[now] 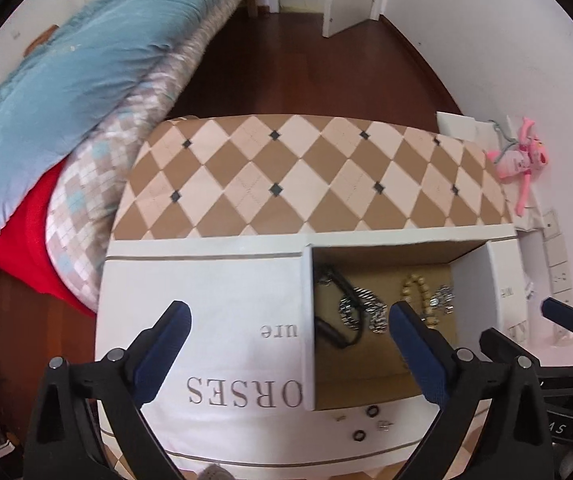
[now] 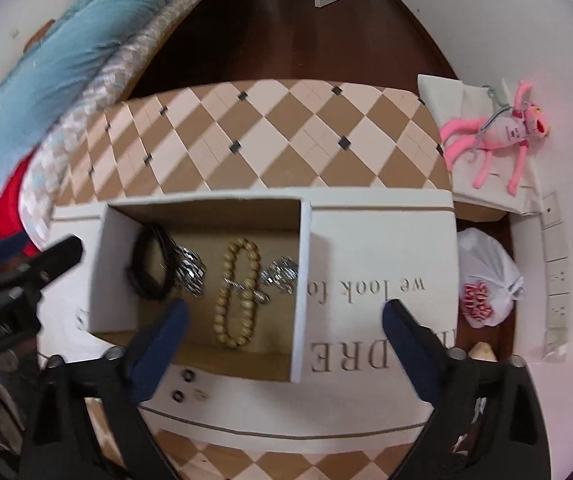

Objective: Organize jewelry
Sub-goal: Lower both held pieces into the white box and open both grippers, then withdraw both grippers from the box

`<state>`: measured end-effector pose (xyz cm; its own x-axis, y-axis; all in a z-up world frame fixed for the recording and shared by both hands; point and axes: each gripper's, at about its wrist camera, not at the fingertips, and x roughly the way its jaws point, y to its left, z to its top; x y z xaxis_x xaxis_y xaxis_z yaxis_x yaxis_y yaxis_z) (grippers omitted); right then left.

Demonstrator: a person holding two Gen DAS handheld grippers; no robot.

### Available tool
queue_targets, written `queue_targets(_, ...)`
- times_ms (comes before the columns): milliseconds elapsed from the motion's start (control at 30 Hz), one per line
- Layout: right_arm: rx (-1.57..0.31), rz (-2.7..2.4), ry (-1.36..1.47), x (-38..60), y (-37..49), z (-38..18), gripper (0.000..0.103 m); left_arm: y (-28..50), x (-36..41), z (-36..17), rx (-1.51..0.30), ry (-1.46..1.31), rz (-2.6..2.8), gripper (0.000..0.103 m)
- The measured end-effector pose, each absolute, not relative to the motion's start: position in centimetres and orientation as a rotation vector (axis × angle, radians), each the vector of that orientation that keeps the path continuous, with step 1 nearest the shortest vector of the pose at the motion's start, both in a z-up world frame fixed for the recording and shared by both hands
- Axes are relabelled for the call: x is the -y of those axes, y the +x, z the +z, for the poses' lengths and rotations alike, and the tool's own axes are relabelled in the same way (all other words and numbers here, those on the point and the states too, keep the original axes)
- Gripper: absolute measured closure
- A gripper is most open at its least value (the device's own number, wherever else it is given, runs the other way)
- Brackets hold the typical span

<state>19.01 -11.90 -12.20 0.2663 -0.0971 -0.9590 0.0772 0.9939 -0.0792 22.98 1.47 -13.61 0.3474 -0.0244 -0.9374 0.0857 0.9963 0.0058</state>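
A small open cardboard box (image 2: 304,280) sits on a white lettered cloth (image 1: 214,320). Inside lie a wooden bead bracelet (image 2: 238,292), a black cord necklace (image 2: 148,268) and silver pendants (image 2: 190,270). Small dark rings (image 2: 187,376) and a stud (image 1: 384,425) lie loose on the cloth just in front of the box. My left gripper (image 1: 289,314) is open over the cloth, its right finger above the box, nothing between the pads. My right gripper (image 2: 286,308) is open too, straddling the box's right wall and touching nothing. The bracelet (image 1: 418,296) also shows in the left wrist view.
The cloth lies on a tan and cream checkered table (image 1: 286,176). A bed with a blue quilt (image 1: 66,80) stands to the left. At the right are a pink plush toy (image 2: 502,132), a white plastic bag (image 2: 486,280) and wall sockets (image 2: 556,272).
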Motion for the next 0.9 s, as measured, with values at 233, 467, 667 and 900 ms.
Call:
queue_targets(233,-1.290,-0.165,-0.058,11.8,17.3,-14.0,0.001,21.1,-1.5,-15.6,-1.228,0.088,-0.046,0.001)
queue_targets(467,-1.259,-0.193,-0.063,11.9,16.3,-13.6,0.001,19.4,-1.4,-15.4,-1.217,0.077,-0.038,0.001)
queue_targets(667,-1.187,-0.211,-0.065,11.6,14.5,-11.1,0.001,17.6,-1.3,-13.4,-1.180,0.075,-0.030,0.001)
queue_targets(900,-1.084,-0.222,-0.063,11.1,11.1,-7.2,0.001,14.7,-1.7,-9.6,-1.110,0.047,-0.021,0.001)
